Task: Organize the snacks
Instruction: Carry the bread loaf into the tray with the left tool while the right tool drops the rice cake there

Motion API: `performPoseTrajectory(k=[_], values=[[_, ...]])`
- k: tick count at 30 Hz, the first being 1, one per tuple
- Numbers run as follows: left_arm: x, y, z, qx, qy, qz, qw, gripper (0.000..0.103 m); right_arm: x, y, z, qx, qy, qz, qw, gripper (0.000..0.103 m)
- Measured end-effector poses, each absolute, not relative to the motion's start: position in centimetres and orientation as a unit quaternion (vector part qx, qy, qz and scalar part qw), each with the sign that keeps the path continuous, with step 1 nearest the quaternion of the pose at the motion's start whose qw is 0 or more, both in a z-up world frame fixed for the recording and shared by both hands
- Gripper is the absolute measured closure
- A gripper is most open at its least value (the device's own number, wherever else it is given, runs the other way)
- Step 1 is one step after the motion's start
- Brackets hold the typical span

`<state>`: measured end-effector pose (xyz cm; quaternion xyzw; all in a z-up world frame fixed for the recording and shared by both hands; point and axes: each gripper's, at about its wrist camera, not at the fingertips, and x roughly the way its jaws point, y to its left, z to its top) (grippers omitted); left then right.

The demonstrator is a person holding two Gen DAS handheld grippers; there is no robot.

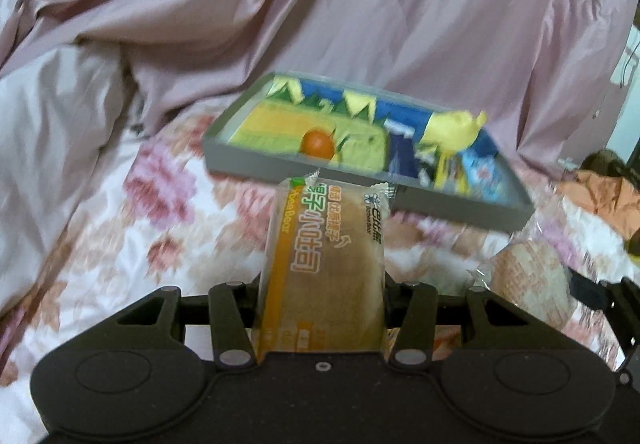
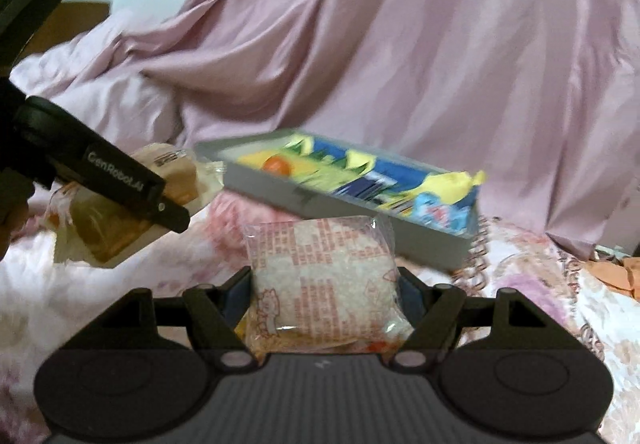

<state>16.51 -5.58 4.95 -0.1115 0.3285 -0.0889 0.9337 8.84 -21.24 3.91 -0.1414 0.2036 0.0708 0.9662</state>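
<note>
Nearest, 2 snacks are in transit. The left claw [image 1: 320,308] is closed on a bread packet [image 1: 326,264] with an orange stripe, held lengthwise and pointing toward the tray. The right claw [image 2: 324,300] is clamped on a clear rice-cracker packet [image 2: 324,280] printed in red. Both packets appear lifted off the floral bedsheet [image 1: 120,244]; neither has reached the tray.

Beyond them, the grey tray [image 1: 256,157] lies on the bed and already holds 1 small orange fruit [image 1: 318,143] at its left end, then yellow-green wrappers [image 1: 280,123], a yellow packet [image 1: 456,127] and a blue packet [image 1: 480,171] toward the right end. Judged from this, sorting is well advanced; these 2 items remain to be placed.

Farthest, a rumpled pink quilt [image 2: 400,43] backs the scene.
</note>
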Motion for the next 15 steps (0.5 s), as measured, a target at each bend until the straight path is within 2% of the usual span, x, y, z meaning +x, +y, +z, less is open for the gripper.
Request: performPoseTrajectory(k=[9, 15], values=[[22.3, -8.8, 8.1, -0.151, 0.294, -0.093, 0.939, 0.052, 14.3, -25.7, 7.5, -0.098, 0.158, 0.037, 0.982, 0.026], [27.0, -10.0, 8.6, -0.153, 0.283, -0.091, 0.942, 0.052, 19.2, -27.3, 8.0, -0.1, 0.142, 0.037, 0.984, 0.026]])
